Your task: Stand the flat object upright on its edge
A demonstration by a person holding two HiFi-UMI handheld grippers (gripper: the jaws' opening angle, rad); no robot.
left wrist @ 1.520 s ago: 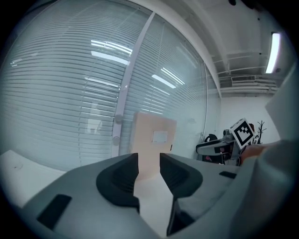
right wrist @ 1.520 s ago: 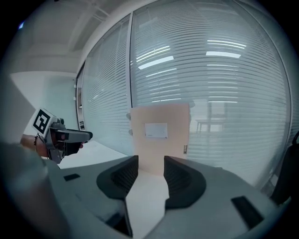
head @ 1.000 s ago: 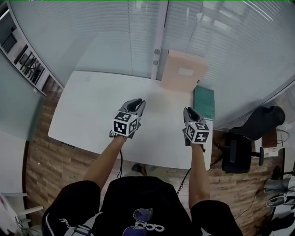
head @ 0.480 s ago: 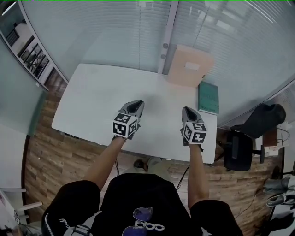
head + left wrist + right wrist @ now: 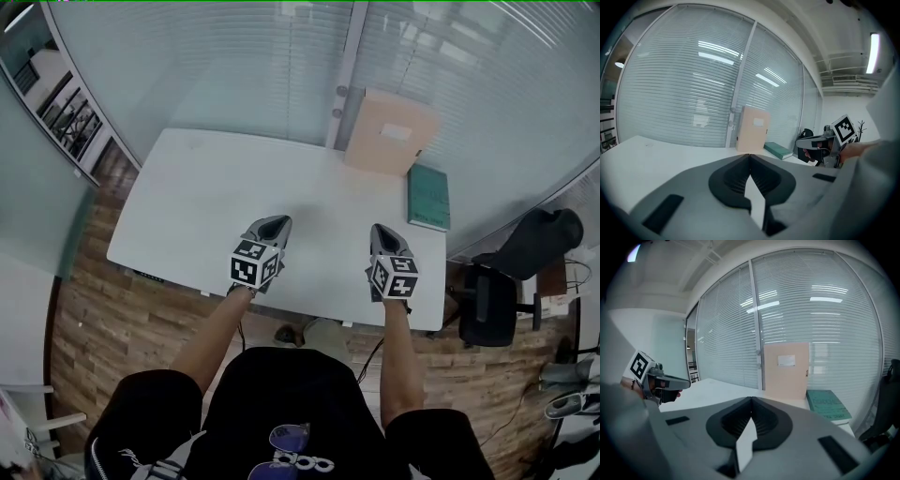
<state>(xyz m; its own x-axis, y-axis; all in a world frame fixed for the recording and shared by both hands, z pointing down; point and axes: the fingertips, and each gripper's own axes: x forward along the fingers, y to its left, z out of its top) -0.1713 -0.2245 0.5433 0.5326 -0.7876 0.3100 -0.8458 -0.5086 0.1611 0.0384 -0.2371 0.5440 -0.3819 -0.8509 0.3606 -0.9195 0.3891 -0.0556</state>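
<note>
Left gripper [image 5: 275,223] and right gripper [image 5: 381,230] closed, empty; thin green book [image 5: 428,197] lies flat.

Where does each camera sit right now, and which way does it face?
Head view: on the person's head, looking down at the white table; shows both arms, left gripper and right gripper, both shut, empty.
Left gripper view: on the left gripper, looking along its shut jaws toward the tan folder and green book; right gripper shows at right.
Right gripper view: on the right gripper, facing likewise; left gripper shows at left.
Shared: both gripper views show the upright folder and flat book.
</note>
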